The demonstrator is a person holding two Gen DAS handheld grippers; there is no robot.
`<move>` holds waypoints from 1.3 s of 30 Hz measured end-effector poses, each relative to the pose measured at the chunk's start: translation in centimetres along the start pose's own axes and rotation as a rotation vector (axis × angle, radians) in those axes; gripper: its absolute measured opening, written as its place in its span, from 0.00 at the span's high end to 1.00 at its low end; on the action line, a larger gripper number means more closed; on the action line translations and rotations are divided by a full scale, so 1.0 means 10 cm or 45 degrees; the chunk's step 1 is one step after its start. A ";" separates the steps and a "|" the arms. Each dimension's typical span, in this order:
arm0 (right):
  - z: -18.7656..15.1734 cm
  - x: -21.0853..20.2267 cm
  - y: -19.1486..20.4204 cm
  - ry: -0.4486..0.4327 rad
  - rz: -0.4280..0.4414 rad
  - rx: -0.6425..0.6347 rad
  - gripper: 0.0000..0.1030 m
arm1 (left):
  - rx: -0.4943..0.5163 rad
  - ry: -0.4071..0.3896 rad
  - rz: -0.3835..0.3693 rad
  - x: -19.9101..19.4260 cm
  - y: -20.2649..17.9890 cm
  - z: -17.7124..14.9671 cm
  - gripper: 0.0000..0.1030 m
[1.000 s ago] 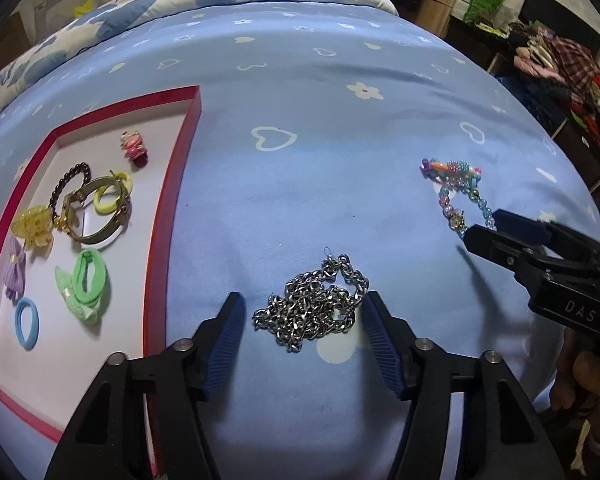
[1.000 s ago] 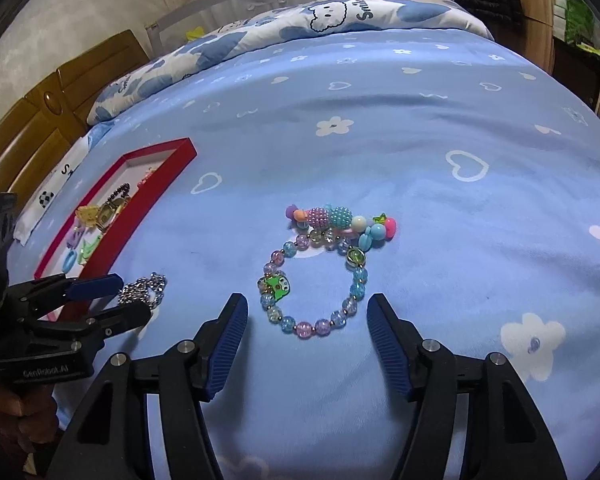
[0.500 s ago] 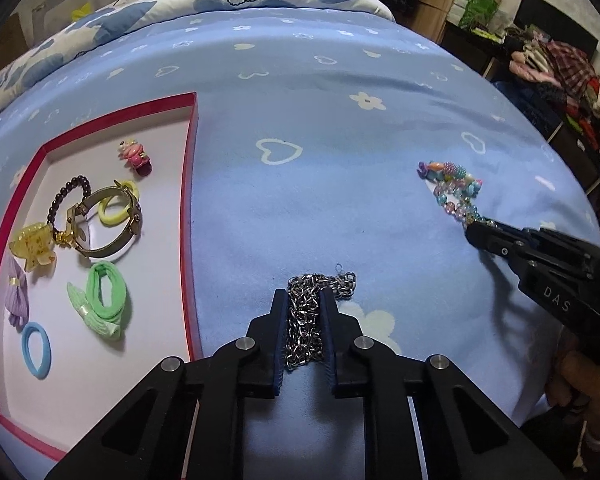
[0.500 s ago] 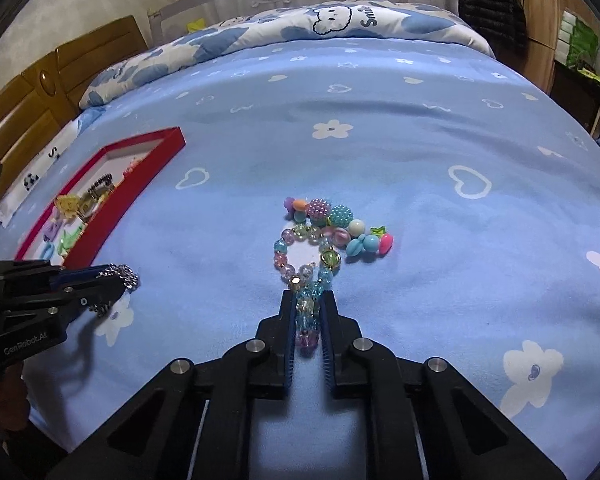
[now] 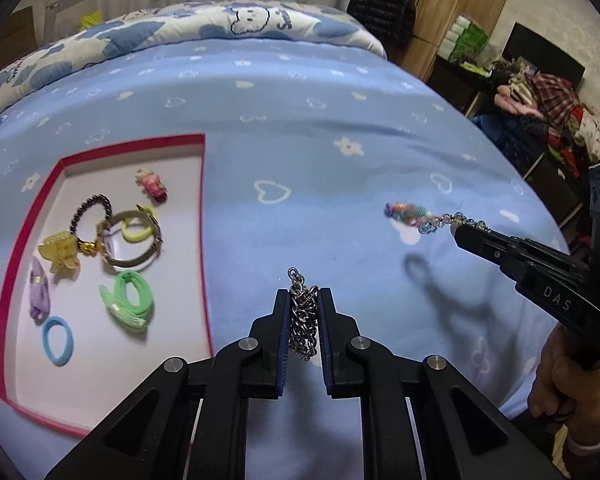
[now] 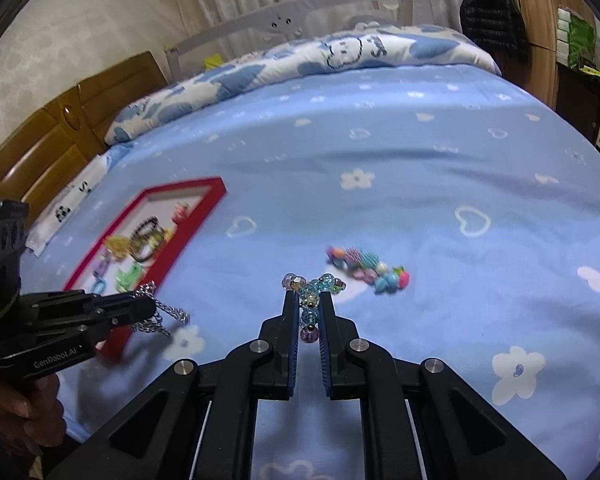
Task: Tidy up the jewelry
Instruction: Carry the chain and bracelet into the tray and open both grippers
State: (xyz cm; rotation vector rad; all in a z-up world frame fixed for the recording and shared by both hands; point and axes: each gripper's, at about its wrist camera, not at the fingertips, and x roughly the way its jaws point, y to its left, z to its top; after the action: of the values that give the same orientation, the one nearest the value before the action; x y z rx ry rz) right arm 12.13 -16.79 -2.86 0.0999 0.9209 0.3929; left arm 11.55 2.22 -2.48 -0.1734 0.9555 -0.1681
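**Both grippers clamped on jewelry above the bed**

Since one second ago both grippers have closed: then their jaws stood wide around the pieces lying on the sheet, now each one pinches its piece and has come up from the bed.

The left gripper [image 5: 304,300] is clenched on the silver chain [image 5: 303,320]. This chain is bunched into a thick bundle of shiny metal links between the blue pads, and a short end sticks up past the fingertips. In the right wrist view some loops hang under the jaws, above the blue bedsheet [image 5: 320,152].

The right gripper [image 6: 309,300] is clenched on the bead bracelet [image 6: 354,268]. Its beads are clear, blue, pink and purple, with bigger colourful charms at the far end. The near part is between the pads, and the far end with the charms seems to lie on the sheet.

At the left lies the red tray [image 5: 202,200], with hair ties, a clip and bracelets on its white floor.
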 end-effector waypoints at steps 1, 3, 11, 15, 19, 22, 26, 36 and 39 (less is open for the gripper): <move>0.02 -0.03 0.02 -0.010 0.009 0.000 0.92 | -0.003 -0.009 -0.002 -0.04 0.01 0.00 0.89; 0.07 -0.07 0.07 -0.027 0.022 -0.006 0.92 | -0.017 -0.036 -0.006 -0.15 0.05 0.00 0.89; 0.17 -0.18 0.30 -0.064 0.090 -0.040 0.92 | -0.064 -0.121 -0.003 -0.55 0.21 -0.08 0.89; 0.20 -0.17 0.43 -0.063 0.123 -0.068 0.92 | -0.084 -0.160 0.010 -0.75 0.32 -0.13 0.89; 0.22 -0.16 0.61 -0.066 0.164 -0.102 0.92 | -0.110 -0.182 0.028 -0.88 0.43 -0.18 0.89; 0.24 -0.15 0.73 -0.064 0.197 -0.124 0.92 | -0.127 -0.196 0.042 -0.96 0.51 -0.21 0.89; 0.27 -0.12 0.90 -0.061 0.241 -0.153 0.92 | -0.169 -0.212 0.067 -1.05 0.64 -0.26 0.89; 0.28 0.05 1.36 -0.022 0.357 -0.217 0.92 | -0.276 -0.220 0.130 -1.15 0.99 -0.36 0.89; 0.28 0.13 1.51 -0.007 0.388 -0.241 0.92 | -0.300 -0.216 0.146 -1.15 1.05 -0.38 0.89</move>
State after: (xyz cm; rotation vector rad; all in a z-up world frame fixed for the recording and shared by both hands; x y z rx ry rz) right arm 10.65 -2.16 1.63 0.0679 0.8607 0.7598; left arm 2.58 14.70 2.15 -0.3436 0.8118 0.0654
